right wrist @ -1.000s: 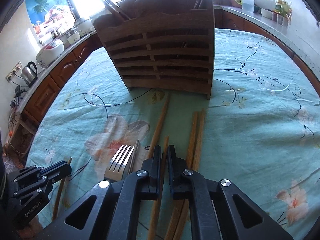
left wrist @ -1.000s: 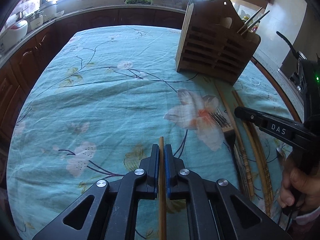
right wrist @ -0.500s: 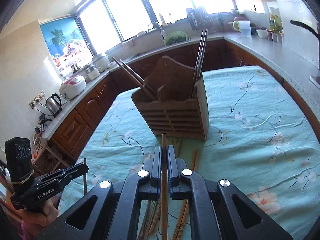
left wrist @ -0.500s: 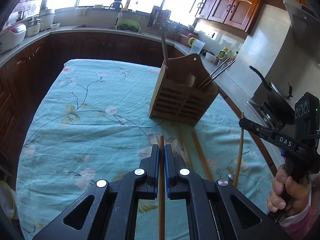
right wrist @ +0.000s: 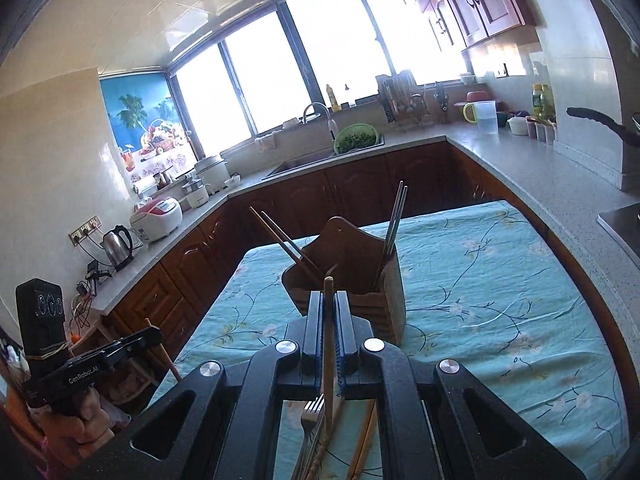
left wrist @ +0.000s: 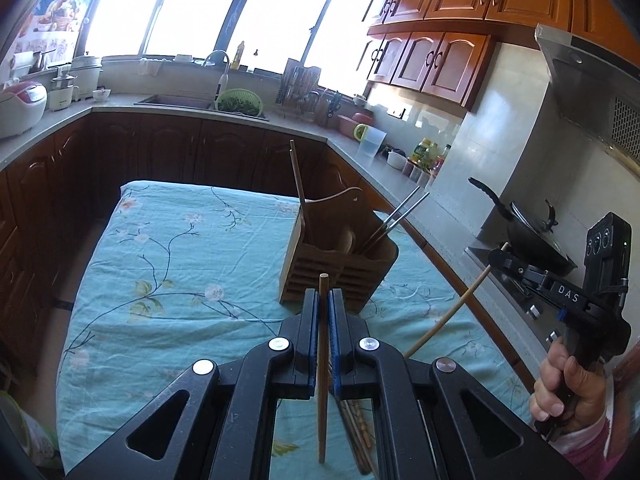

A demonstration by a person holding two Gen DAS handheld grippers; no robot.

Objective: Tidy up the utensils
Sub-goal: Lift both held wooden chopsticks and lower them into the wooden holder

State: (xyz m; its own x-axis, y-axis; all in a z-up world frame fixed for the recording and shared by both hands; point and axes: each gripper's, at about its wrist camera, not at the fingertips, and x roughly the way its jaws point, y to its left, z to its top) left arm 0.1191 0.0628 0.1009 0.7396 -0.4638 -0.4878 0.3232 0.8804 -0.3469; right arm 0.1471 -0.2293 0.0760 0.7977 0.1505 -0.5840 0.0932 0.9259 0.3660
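Both grippers have lifted off the cloth since a second ago, each carrying one chopstick up with it; the views now take in windows and cabinets rather than mostly table.

Left gripper (left wrist: 323, 308): black, angular arms, blue ribbed pads clamped on a thin round wooden chopstick (left wrist: 322, 364), which stands upright between them with its blunt tip poking out just above the fingertips.

Right gripper (right wrist: 329, 308): same build, pads pinched tight on a second wooden chopstick (right wrist: 328, 344), also upright. In the left wrist view that stick hangs slanted below the right gripper at about 3 o'clock, with a hand (left wrist: 564, 384) wrapped around the grip.

Utensil holder (left wrist: 340, 256): a boxy wooden caddy with slatted sides and a tall curved back, standing on the table at 12 o'clock from both grippers. Already in it: dark wooden chopsticks (right wrist: 284, 240) leaning toward 10 o'clock and a shiny metal pair (right wrist: 394, 220) leaning toward 1 o'clock.

Tablecloth (right wrist: 500, 280): teal, wrinkled fabric, printed with flowers and branches. A metal fork (right wrist: 310, 416) and more bamboo sticks (right wrist: 362, 448) lie on it beneath the right gripper at 6 o'clock.
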